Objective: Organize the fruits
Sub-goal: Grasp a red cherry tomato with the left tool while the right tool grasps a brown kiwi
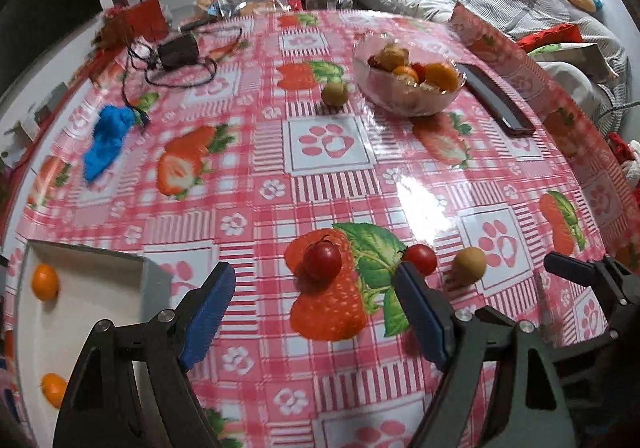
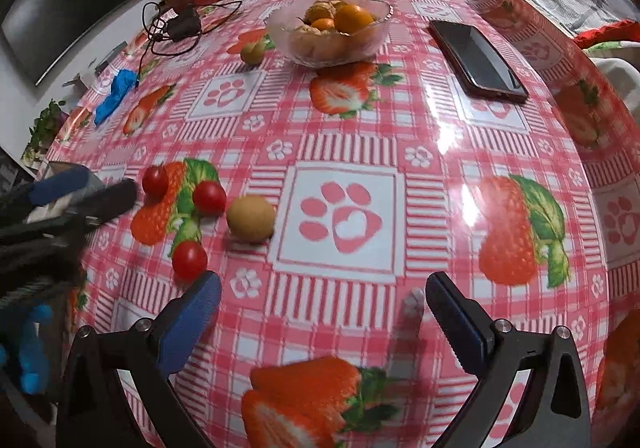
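- The left hand-held gripper (image 1: 314, 298) hangs over the near edge of the surface (image 1: 332, 184), jaws spread wide with nothing between them.
- The right hand-held gripper (image 2: 324, 308) is likewise wide open and empty.
- A white tray (image 1: 80, 288) at the near left corner holds two small orange fruits (image 1: 45, 282).
- Three cherry tomatoes (image 2: 209, 198) and a brown fruit (image 2: 251, 218) lie close together just beyond the tray.
- Toward the far edge, a glass bowl (image 1: 408, 96) holds mixed fruit, another brown fruit (image 1: 335, 94) just beside it.
- A phone (image 2: 476, 60) lies right of the bowl.
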